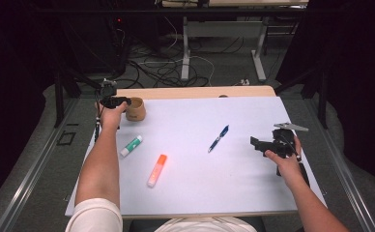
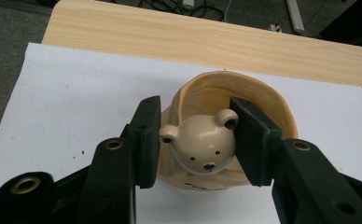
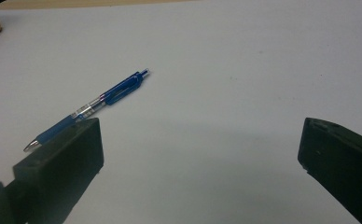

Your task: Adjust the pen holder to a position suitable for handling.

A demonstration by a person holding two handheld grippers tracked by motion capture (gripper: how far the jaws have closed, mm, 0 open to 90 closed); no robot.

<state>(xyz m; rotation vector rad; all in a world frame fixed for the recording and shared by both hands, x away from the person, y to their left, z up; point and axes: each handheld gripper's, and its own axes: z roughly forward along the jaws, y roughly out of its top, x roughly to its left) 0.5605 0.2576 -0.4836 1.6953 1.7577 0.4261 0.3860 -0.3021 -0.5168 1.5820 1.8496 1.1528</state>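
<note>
A tan cup (image 1: 135, 108) with a bear's head on its side stands at the far left of the white sheet (image 1: 200, 188). My left gripper (image 1: 119, 102) reaches it from the left. In the left gripper view my left gripper (image 2: 195, 116) has one pad against each ear of the bear head (image 2: 198, 144), and the cup's rim (image 2: 263, 98) rises behind. A blue pen (image 1: 218, 138) lies mid-table. My right gripper (image 1: 257, 145) hovers at the right, open; in its own view my right gripper (image 3: 202, 135) holds nothing, and the pen (image 3: 100, 100) lies beyond its left jaw.
A green-and-white glue stick (image 1: 131, 146) and an orange marker (image 1: 157, 170) lie on the sheet at the near left. A strip of bare wooden tabletop (image 2: 216, 42) runs behind the sheet. Beyond the table are desk legs and cables on the floor (image 1: 176, 67).
</note>
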